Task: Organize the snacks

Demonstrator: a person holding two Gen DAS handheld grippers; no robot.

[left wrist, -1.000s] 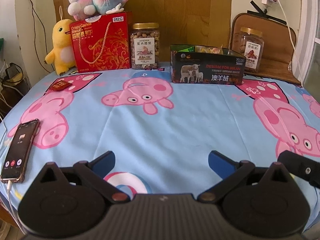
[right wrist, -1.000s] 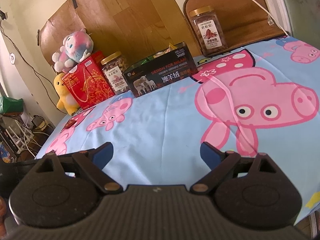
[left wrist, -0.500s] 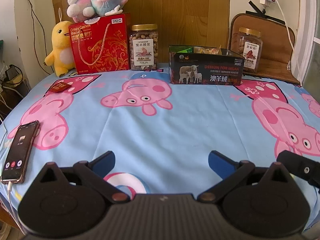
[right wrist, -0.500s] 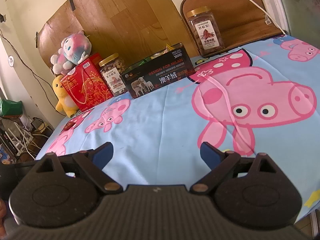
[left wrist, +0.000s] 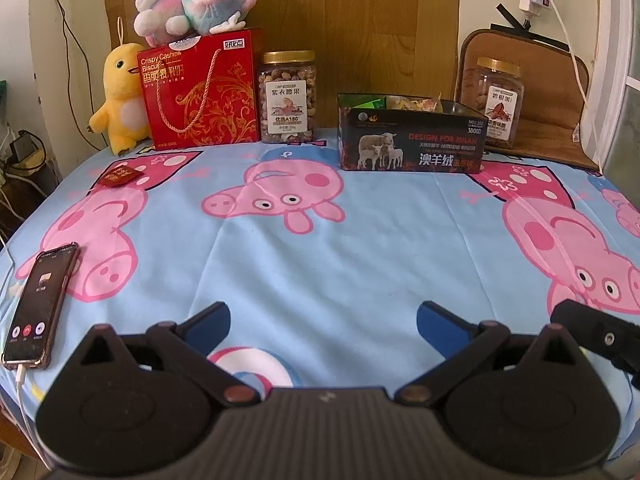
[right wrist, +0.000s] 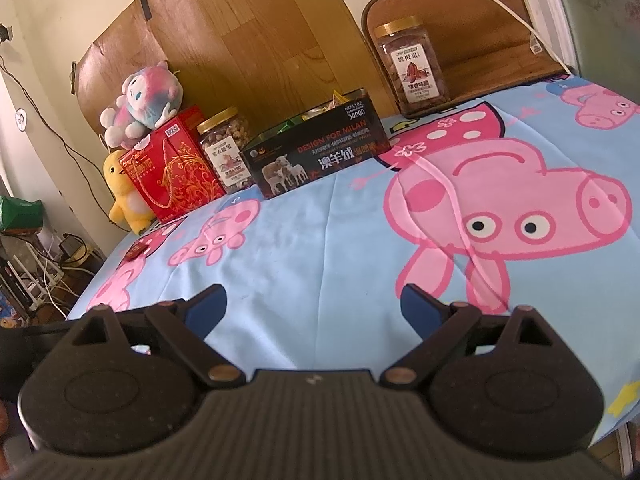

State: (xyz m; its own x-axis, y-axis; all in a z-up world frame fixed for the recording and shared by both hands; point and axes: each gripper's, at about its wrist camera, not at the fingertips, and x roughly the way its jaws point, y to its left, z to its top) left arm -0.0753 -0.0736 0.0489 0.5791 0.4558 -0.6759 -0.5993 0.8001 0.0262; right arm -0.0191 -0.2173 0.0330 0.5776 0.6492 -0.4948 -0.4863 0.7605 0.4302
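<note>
A black open box [left wrist: 412, 144] holding several snack packets stands at the back of the table; it also shows in the right wrist view [right wrist: 316, 152]. A small red snack packet [left wrist: 120, 176] lies far left on the cloth, also seen in the right wrist view [right wrist: 136, 252]. My left gripper [left wrist: 322, 320] is open and empty over the near edge. My right gripper [right wrist: 312, 304] is open and empty, low over the cloth; part of it [left wrist: 592, 332] shows at the left view's right edge.
At the back stand a red biscuit gift box [left wrist: 200, 92], a nut jar [left wrist: 288, 98], a second jar [left wrist: 498, 102], a yellow plush [left wrist: 120, 96] and a pink plush [left wrist: 192, 0]. A phone [left wrist: 40, 304] with a cable lies near left. The table [left wrist: 360, 248] wears a blue pig-print cloth.
Both grippers drifted slightly; the right view tilted and pulled back a little. Nothing was taken hold of or moved on the table.
</note>
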